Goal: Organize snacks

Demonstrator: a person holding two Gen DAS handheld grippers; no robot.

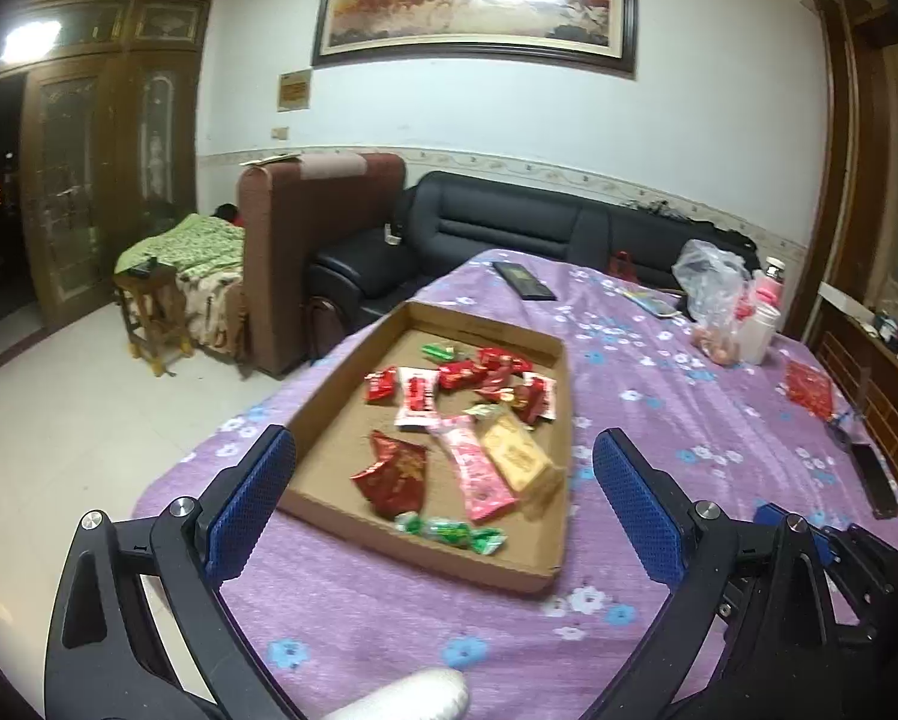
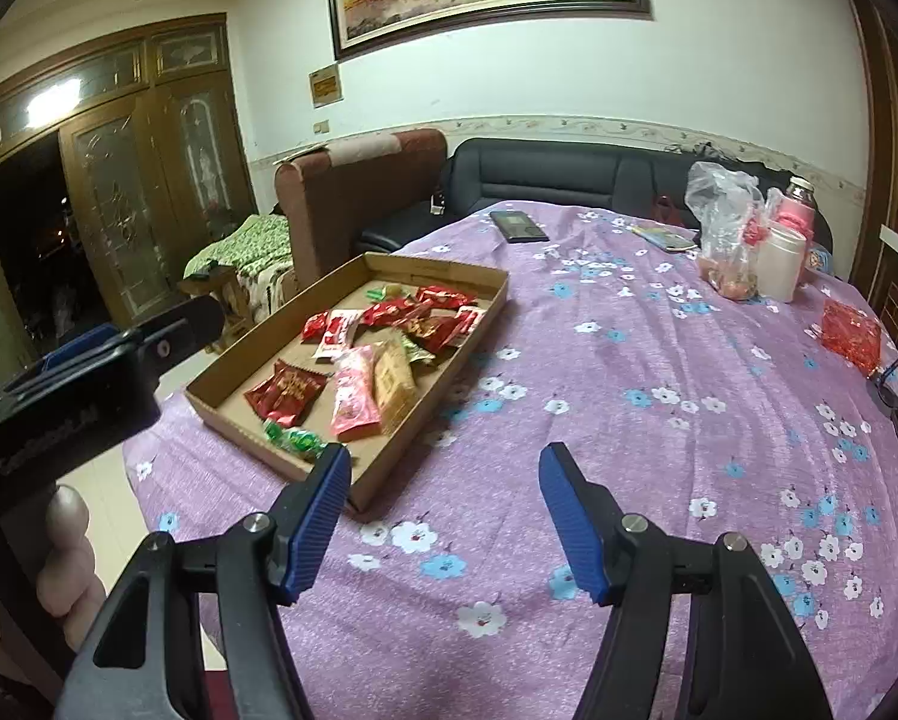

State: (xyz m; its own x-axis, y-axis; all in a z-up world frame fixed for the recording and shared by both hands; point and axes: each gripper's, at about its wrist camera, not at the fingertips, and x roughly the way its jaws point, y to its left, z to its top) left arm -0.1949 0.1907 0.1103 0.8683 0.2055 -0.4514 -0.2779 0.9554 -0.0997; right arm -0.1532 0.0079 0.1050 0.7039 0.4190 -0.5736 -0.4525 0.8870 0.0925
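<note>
The left gripper (image 1: 443,480) hangs over the near end of the tray (image 1: 353,360), its blue fingers (image 1: 251,498) wide apart with nothing between them. The right gripper (image 2: 443,516) hovers over the purple cloth (image 2: 629,390) on the worktop, at 4 o'clock from the tray (image 2: 485,312); its fingers (image 2: 323,510) stand apart and empty.

The snacks lie inside the cardboard tray. At its near end sit green candies (image 1: 449,531), a dark red packet (image 1: 392,471), a pink bar (image 1: 476,465) and a tan bar (image 1: 518,450), the two bars side by side. Red and white wrappers (image 1: 473,384) cluster toward the far end.

Across the cloth at 1 o'clock stand a clear bag (image 2: 725,222) and a white jar (image 2: 779,261). A red packet (image 2: 851,327) lies well apart at 3 o'clock.
</note>
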